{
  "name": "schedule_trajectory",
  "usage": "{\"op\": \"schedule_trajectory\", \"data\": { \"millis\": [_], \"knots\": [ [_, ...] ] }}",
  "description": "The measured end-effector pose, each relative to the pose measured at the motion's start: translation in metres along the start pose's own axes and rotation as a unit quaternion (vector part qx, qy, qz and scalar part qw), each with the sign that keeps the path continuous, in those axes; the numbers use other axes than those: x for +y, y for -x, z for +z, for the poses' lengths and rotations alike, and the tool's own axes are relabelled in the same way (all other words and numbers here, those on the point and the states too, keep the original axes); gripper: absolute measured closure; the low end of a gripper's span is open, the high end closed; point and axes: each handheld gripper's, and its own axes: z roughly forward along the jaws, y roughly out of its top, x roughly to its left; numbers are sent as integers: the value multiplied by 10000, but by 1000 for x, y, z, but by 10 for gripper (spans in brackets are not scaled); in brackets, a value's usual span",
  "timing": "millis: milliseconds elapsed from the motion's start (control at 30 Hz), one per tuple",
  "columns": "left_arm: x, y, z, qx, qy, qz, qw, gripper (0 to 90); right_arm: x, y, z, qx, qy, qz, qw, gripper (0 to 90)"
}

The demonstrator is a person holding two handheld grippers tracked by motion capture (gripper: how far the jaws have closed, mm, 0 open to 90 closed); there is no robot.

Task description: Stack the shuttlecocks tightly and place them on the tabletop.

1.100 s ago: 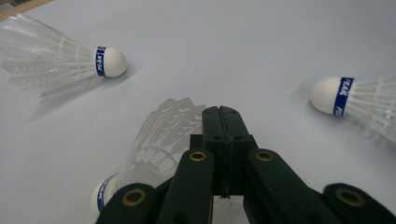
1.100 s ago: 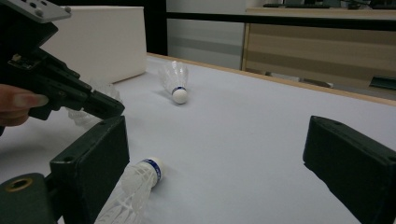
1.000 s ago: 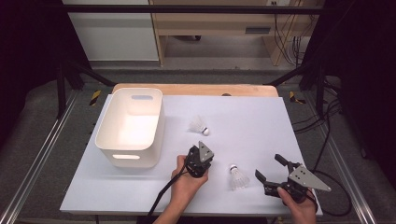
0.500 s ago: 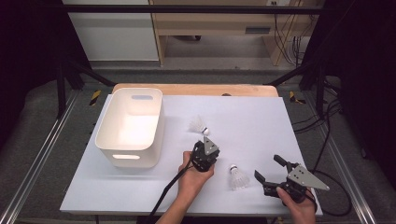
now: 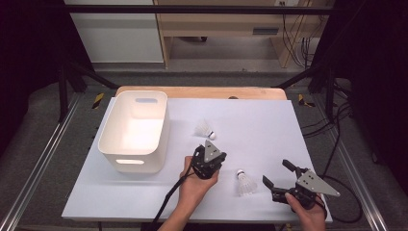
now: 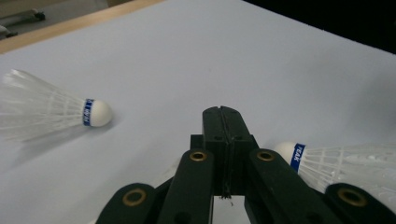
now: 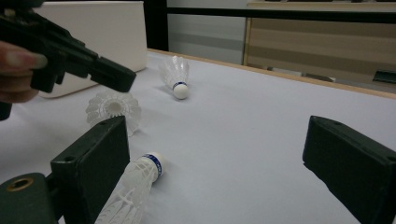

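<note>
Left gripper (image 5: 215, 159) sat mid-table, held low in the left hand (image 5: 195, 185), jaws pressed together on nothing, pointed far-right. Right gripper (image 5: 278, 174) at near right, jaws spread wide, empty, aimed left. Near shuttlecock (image 5: 244, 182) lay on the white tabletop (image 5: 260, 125) between the grippers, long axis near-far, cork toward the far side. Far shuttlecock (image 5: 204, 129) lay beside the white bin (image 5: 135, 130), cork pointing near-right.

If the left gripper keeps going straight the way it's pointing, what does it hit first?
Probably nothing: the left gripper, jaws shut, points into the bare gap between the far shuttlecock and the near shuttlecock. The white sheet ahead looks free, though depth is unclear.
</note>
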Motion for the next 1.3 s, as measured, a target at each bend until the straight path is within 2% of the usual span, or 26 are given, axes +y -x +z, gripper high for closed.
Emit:
{"op": "schedule_trajectory", "data": {
  "millis": [33,67,167,367,400,433,467,567,667,833,967,1033,1067,1133,1200,1300],
  "knots": [
    [1,-2,-4,31,42,-6,10000,893,0,0,0,0,0,0,10000,76],
    [2,-8,-10,123,102,-10,9999,851,0,0,1,2,6,-33,10000,76],
    [1,-15,-15,198,164,38,9997,752,0,-1,1,5,-22,-42,10000,76],
    [-10,-18,-18,193,220,181,9994,407,-1,0,1,-3,-33,-16,10000,76],
    [-16,-15,-18,152,206,294,9992,361,-1,-1,1,-11,-48,-2,10000,76],
    [-16,-15,-18,152,206,294,9992,339,-1,-1,1,-11,-48,-2,10000,76],
    [-22,-13,-17,174,136,431,9988,313,-1,-1,2,4,-47,-21,10000,76],
    [-27,-11,-14,218,86,555,9982,275,-1,-1,2,-1,-71,-32,10000,75],
    [-32,-10,-8,306,-61,723,9969,194,-1,-2,2,3,-89,-59,9999,75],
    [-33,-9,-4,294,-84,746,9967,181,-2,-2,3,12,-97,-31,9999,74],
    [-36,-9,-1,395,-248,802,9957,239,-2,-2,3,37,-101,-23,9999,74],
    [-37,-9,0,408,-262,862,9951,264,-1,-2,3,39,-94,-48,9999,74],
    [-38,-8,0,445,-289,974,9938,264,-1,-2,3,39,-94,-48,9999,74],
    [-39,-4,2,444,-294,1185,9915,344,-1,-2,3,49,-105,-39,9999,74],
    [-39,-3,3,501,-269,1214,9910,367,-2,-2,3,50,-101,-52,9999,74],
    [-38,-5,3,603,-238,1140,9914,465,-1,-2,3,46,-91,-51,9999,74]
  ]
}}
